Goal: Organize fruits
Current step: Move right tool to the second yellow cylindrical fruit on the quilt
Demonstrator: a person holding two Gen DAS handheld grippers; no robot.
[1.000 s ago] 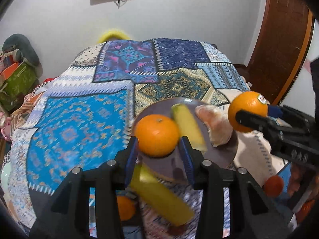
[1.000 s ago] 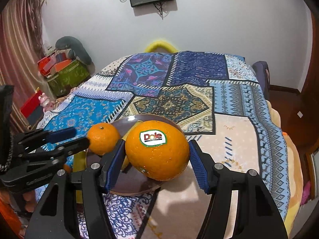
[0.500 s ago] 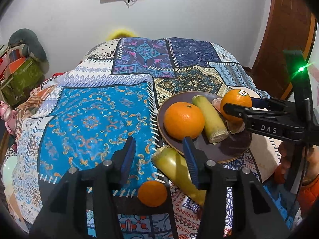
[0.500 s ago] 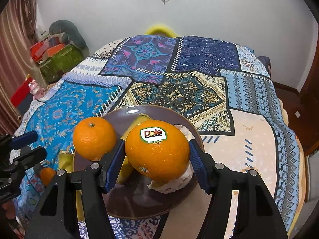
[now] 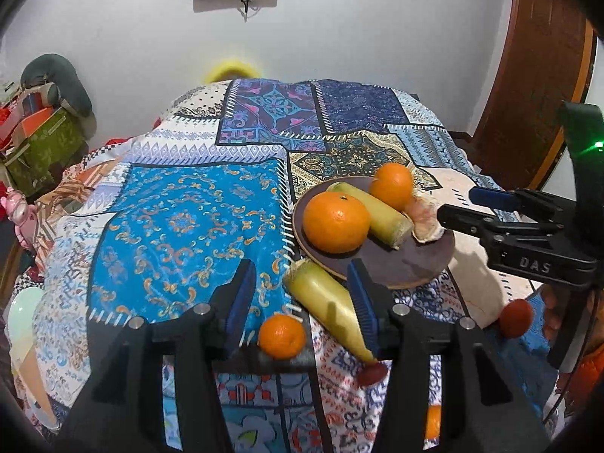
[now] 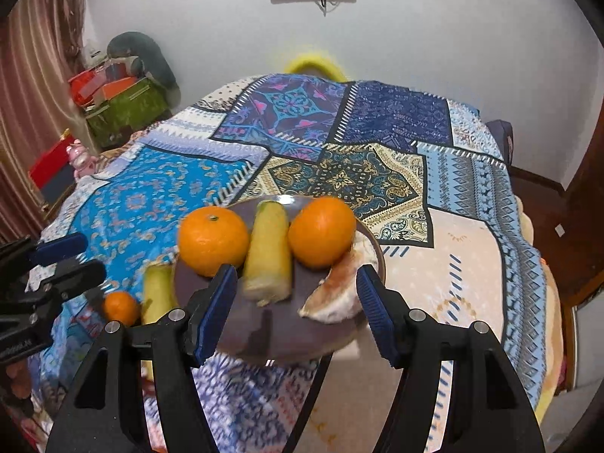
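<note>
With two oranges (image 6: 213,241) on the plate (image 6: 264,336), both grippers hang empty, right gripper (image 6: 296,309) jaws apart, left gripper (image 5: 302,302) jaws opening over the small orange (image 5: 282,336) on the bed, likely next

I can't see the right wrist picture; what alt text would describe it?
A brown plate on a patchwork bedspread holds two oranges, a yellow-green stalk piece and a peeled fruit chunk. The right tool hovers open and empty in front.
</note>
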